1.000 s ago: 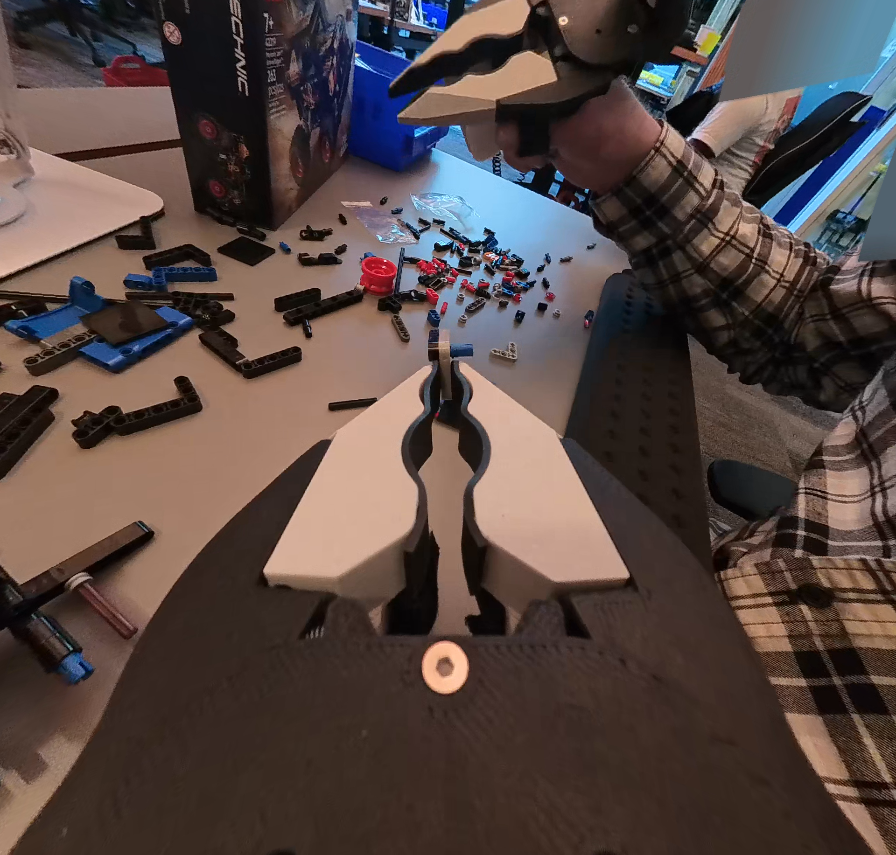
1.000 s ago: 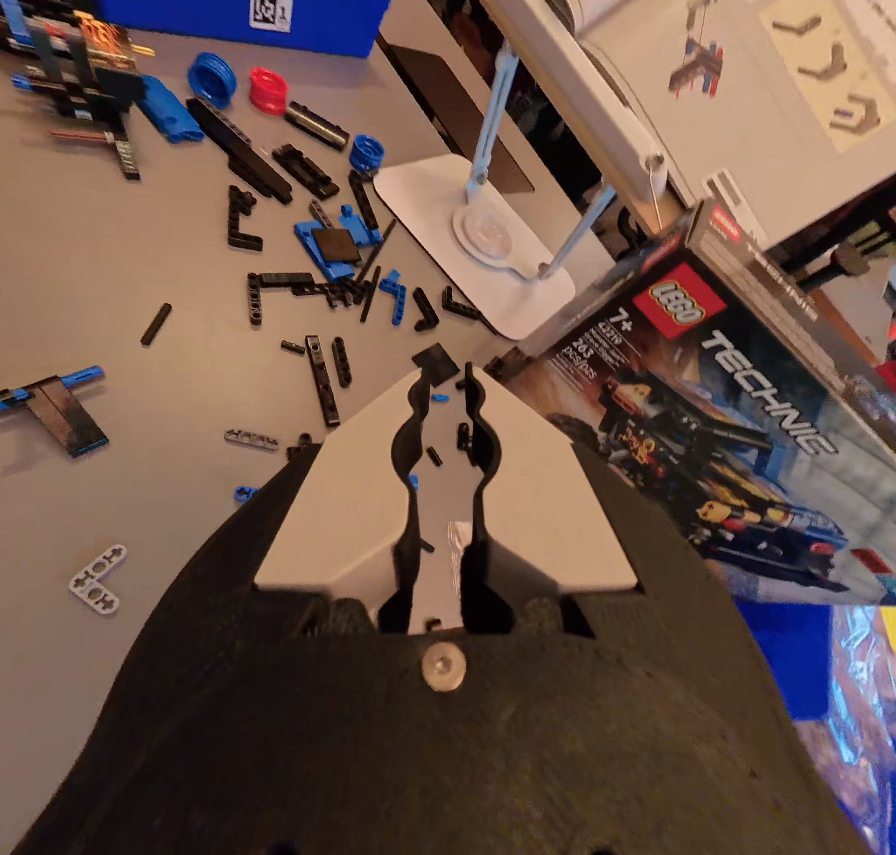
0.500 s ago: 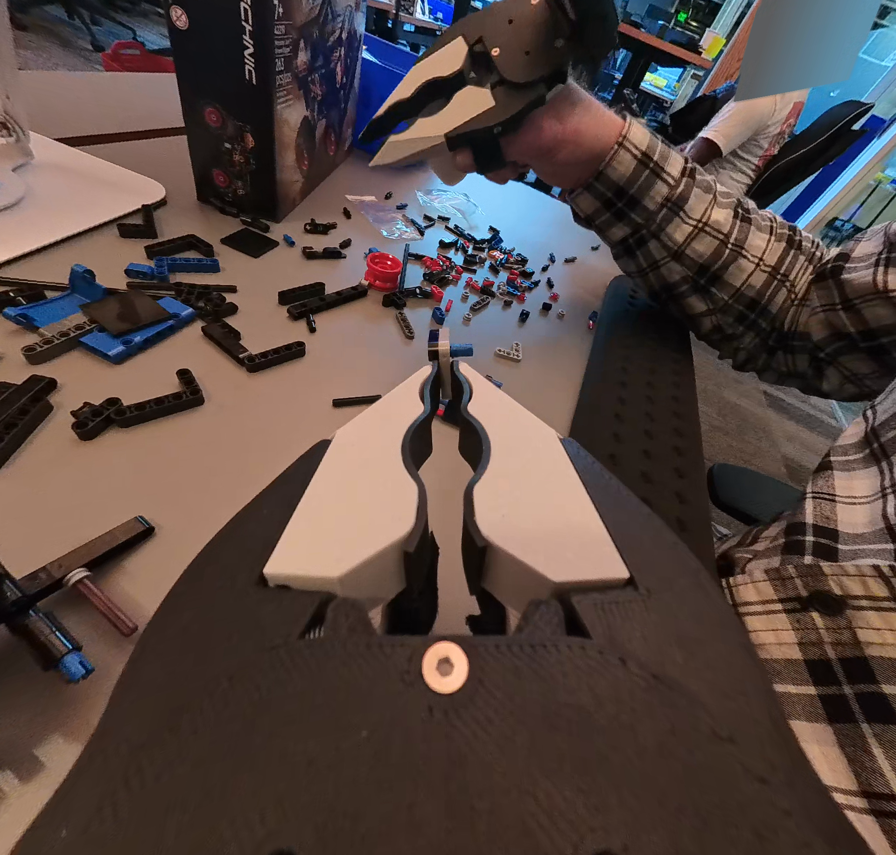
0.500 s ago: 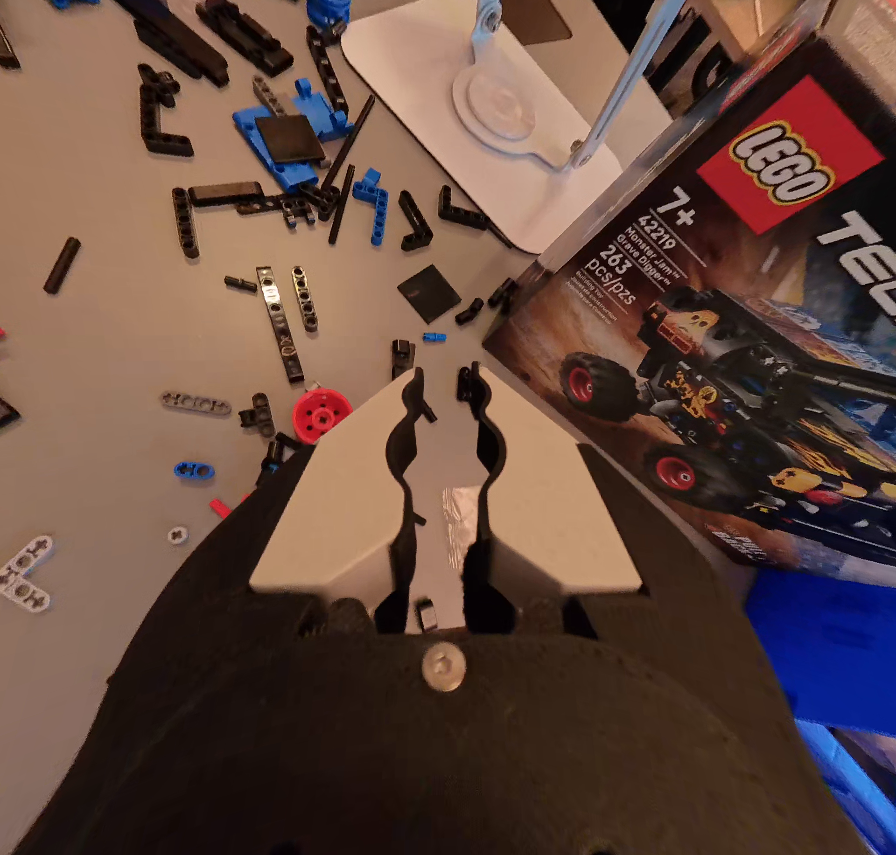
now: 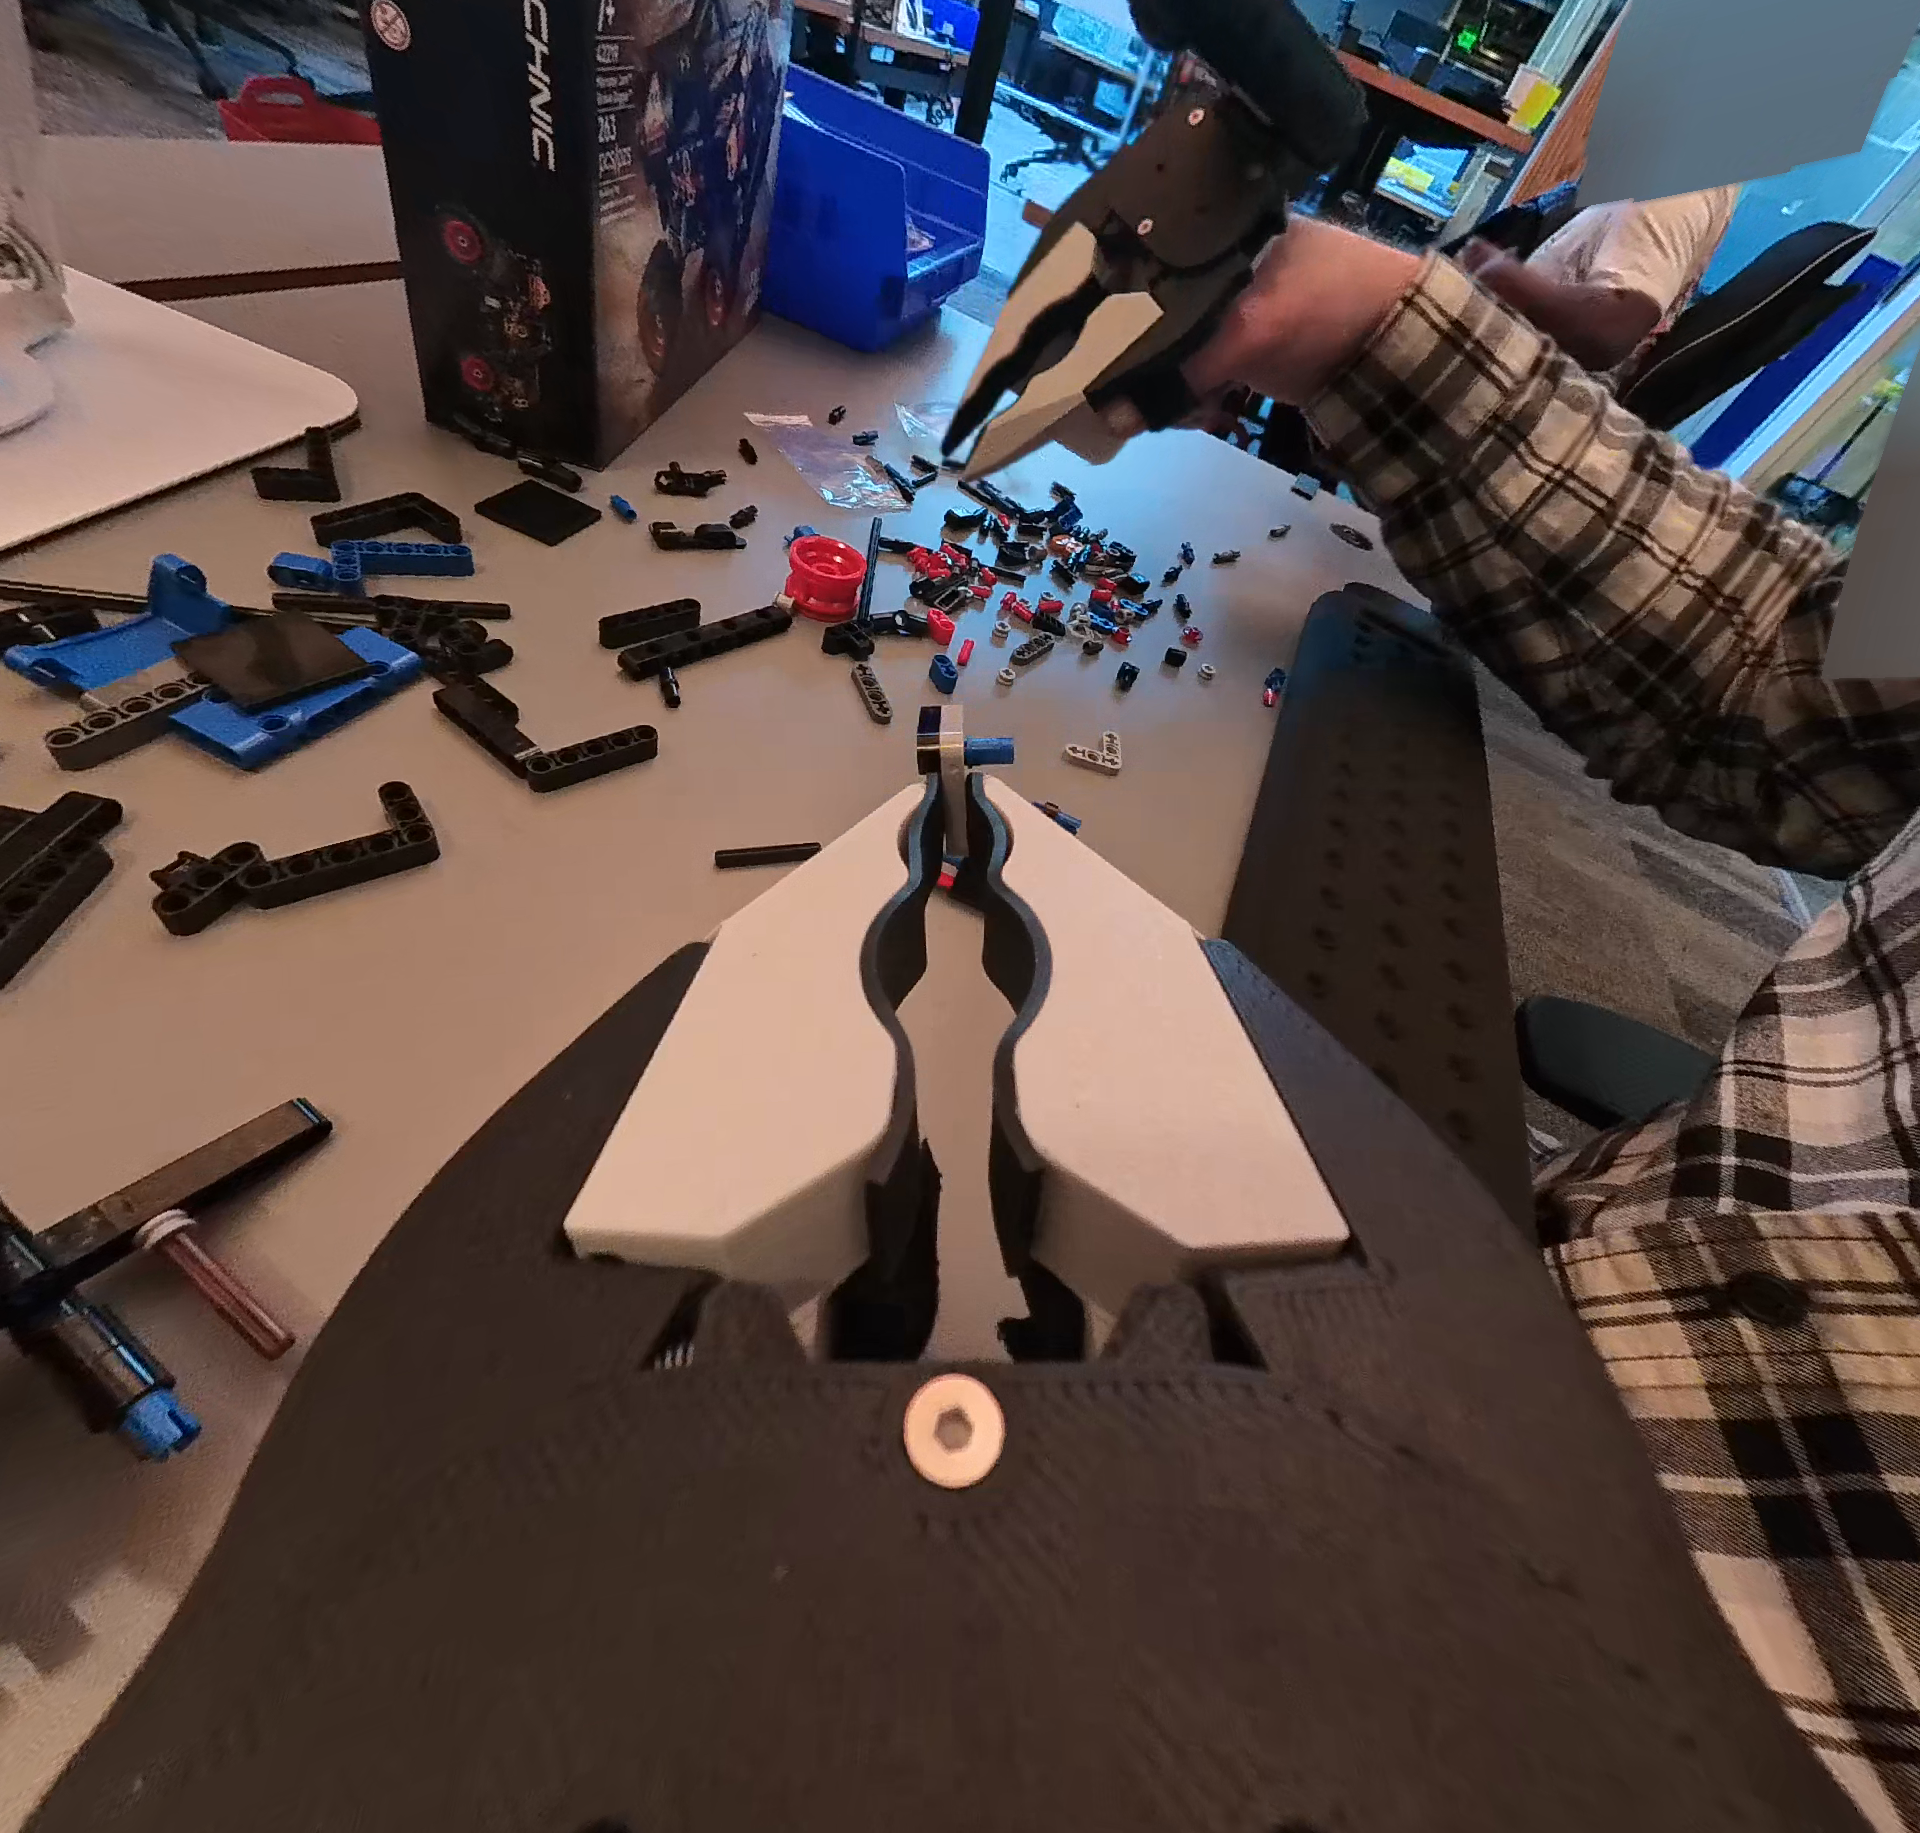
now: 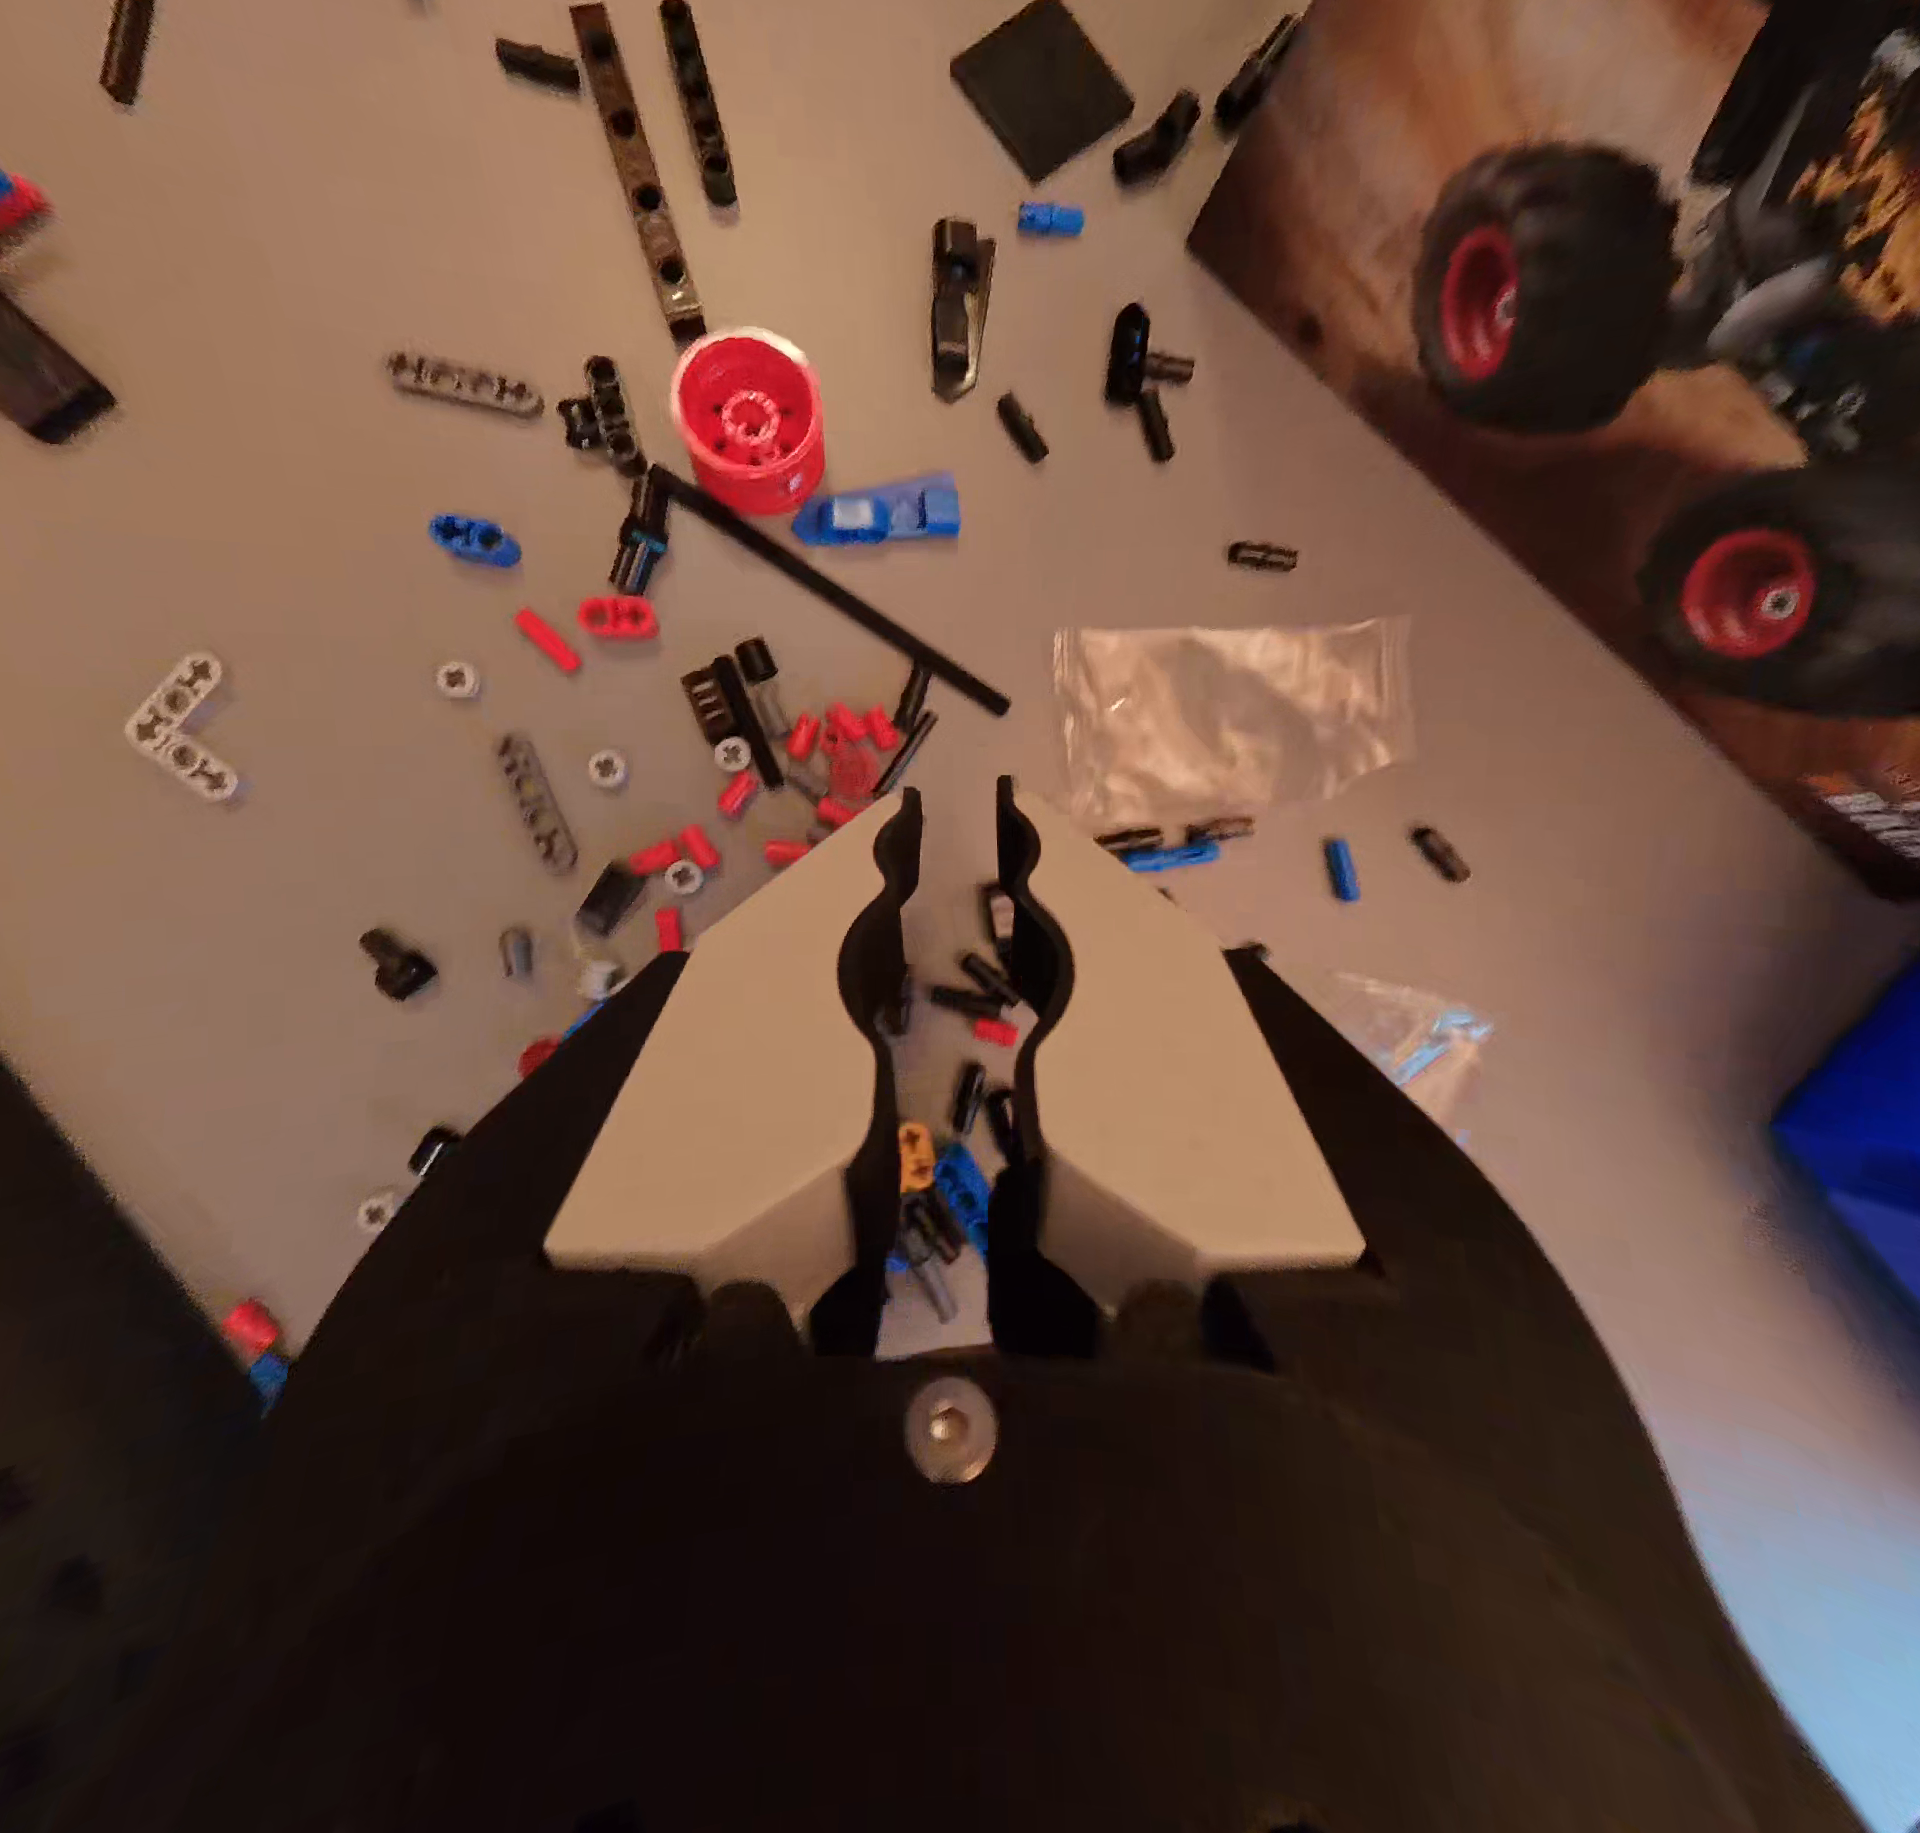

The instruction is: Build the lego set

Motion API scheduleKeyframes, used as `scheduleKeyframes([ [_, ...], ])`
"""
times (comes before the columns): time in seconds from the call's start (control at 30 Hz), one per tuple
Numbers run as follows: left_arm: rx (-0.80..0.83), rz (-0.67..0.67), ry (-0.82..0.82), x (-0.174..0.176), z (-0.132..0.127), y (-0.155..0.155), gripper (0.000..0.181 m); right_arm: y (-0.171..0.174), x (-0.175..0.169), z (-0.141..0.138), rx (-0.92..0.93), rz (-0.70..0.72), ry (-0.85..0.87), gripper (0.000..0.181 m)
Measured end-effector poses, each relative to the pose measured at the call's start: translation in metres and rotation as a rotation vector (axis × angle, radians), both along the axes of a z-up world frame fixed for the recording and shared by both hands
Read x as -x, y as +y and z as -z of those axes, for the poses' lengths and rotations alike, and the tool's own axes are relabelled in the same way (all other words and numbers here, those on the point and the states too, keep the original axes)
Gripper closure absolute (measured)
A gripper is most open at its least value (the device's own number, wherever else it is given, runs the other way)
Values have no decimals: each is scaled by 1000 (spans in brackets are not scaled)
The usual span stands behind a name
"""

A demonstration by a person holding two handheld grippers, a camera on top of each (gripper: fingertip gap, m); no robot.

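Left gripper closed on a small grey-and-blue piece with a blue pin sticking out to the right; piece is pinched at the fingertips and held up off the surface.

Right gripper empty, fingers parted by a narrow gap. In the left wrist view it is held by a hand in a plaid sleeve, tips angled down over the far end of the parts pile. Whether the tips touch the surface: cannot tell.

Right wrist view looks straight down on the pile: small red, black, blue and grey pins and connectors scattered under and left of the fingers. Red wheel hub beyond the tips, to the left, with a long black axle just beside it and a blue piece near its right side. Clear plastic bag right of the tips. White L-shaped piece far left.

Lego box stands upright at the far side of the surface, blue bin right of it. Black beams and a blue panel lie on the left of the surface. Dark chair back at the right edge.
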State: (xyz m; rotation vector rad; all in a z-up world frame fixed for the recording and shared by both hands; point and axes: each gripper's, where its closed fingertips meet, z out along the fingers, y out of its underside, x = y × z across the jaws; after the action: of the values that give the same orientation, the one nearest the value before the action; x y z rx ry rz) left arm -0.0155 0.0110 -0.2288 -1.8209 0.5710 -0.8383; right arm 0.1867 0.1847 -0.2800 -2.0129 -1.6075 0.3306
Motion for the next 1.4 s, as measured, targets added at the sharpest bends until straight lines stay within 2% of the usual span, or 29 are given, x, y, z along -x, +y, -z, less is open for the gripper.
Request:
scheduleKeyframes([
  [0.2, 8, 2, 23, -2, 4, 1, 179, -25, -12, 21, 63, 16, -28, 167],
  [0.43, 17, -2, 30, -2, 7, 3, 179, -23, -1, 26, 38, 49, 29, 163],
  [0.57, 15, -5, 38, -2, 8, 3, 179, -2, -10, 14, -37, 110, 30, 165],
  [0.7, 13, -7, 27, -1, 6, 3, 179, 20, -33, 5, -39, 179, 41, 163],
  [0.83, 19, -6, 33, -1, 8, 3, 179, 27, -41, 0, -50, 192, 46, 162],
  [1.03, 26, -13, 35, 0, 9, 4, 179, 11, -16, -5, -68, 121, 75, 163],
  [1.2, 32, -11, 40, 0, 11, 4, 179, -16, 14, -14, -70, 24, 126, 163],
  [1.4, 30, -9, 45, -1, 11, 4, 179, -34, 27, -21, -76, -24, 139, 164],
])
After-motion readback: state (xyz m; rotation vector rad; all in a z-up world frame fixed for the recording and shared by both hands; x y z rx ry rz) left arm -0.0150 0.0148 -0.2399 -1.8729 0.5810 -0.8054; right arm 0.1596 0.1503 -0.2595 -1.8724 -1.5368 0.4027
